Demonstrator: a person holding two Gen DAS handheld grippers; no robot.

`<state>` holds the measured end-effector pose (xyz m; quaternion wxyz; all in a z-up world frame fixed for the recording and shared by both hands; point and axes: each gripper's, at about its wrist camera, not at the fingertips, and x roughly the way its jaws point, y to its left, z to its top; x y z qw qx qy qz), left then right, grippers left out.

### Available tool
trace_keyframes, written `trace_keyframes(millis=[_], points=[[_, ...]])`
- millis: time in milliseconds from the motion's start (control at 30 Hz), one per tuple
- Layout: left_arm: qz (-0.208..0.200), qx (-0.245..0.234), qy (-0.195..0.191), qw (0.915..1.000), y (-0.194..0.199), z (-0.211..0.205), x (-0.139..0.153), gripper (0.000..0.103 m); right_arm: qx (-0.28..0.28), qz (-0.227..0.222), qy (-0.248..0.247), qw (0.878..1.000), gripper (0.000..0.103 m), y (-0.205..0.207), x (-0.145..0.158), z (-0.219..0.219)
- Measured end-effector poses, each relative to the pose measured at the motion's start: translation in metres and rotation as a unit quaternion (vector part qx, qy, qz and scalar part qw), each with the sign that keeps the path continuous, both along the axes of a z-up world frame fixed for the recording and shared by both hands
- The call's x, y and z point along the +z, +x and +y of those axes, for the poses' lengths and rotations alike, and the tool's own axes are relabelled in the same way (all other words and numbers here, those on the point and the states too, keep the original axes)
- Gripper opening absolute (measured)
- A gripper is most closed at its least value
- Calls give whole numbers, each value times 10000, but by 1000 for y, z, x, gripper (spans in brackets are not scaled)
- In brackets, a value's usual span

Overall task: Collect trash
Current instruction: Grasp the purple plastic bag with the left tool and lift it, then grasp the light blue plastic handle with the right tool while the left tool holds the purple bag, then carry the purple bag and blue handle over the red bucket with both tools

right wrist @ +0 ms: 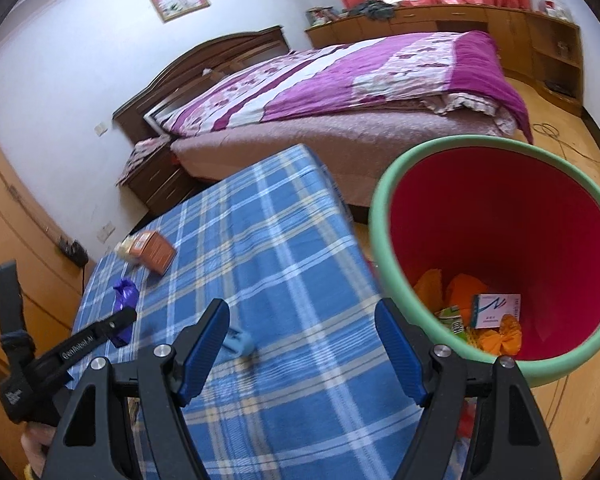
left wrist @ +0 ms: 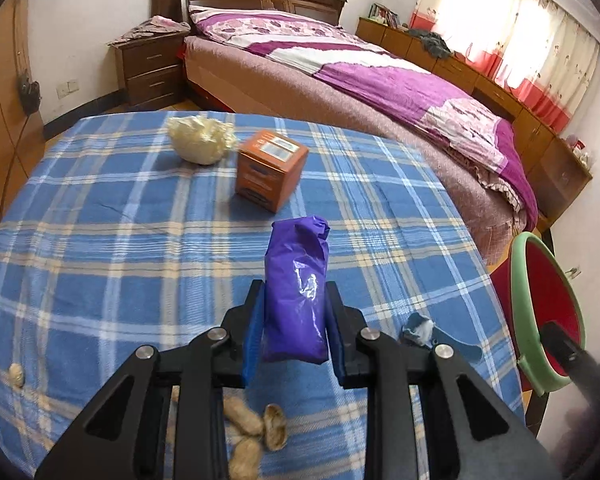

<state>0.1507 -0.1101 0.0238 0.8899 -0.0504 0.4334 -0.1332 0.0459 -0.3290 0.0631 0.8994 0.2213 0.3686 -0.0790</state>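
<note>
Left tool (left wrist: 294,312) clenched on the purple wrapper (left wrist: 296,292), lifted off the plaid surface (left wrist: 100,240) for binning; right tool (right wrist: 300,344) gapes, steadying the trash bin (right wrist: 384,240) beside it.

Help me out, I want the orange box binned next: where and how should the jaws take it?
Grip the orange box across its two upright side faces, coming from above and the near side. It stands free on the checked cloth, its top exposed and the crumpled cream bag apart behind it.

glossy purple plastic bag (left wrist: 296,300); matt woven checked tablecloth (left wrist: 120,240); smooth plastic bin (right wrist: 500,220).
</note>
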Motion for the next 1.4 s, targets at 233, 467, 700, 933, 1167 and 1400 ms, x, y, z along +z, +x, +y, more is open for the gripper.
trace_keyframes(millis=[233, 467, 700, 933, 1167, 1400], points=[[39, 76, -151, 9999, -13, 19, 0, 29, 486, 264, -218, 9982, 77, 15, -12, 32], [30, 115, -206, 9997, -21, 33, -1, 29, 927, 411, -319, 9943, 77, 32, -27, 54], [70, 210, -301, 9993, -24, 46, -3, 29, 1198, 560, -492, 9900, 68, 51, -37, 68], [79, 243, -363, 9990, -26, 54, -5, 29, 1289, 620, -782, 9866, 46, 56, -43, 82], [58, 174, -413, 9990, -29, 54, -5, 29, 1361, 568, -1032, 9837, 20, 47, -45, 90], [17, 113, -446, 9989, -36, 54, -1, 29, 1208, 477, -699, 9891, 20, 32, -40, 86]])
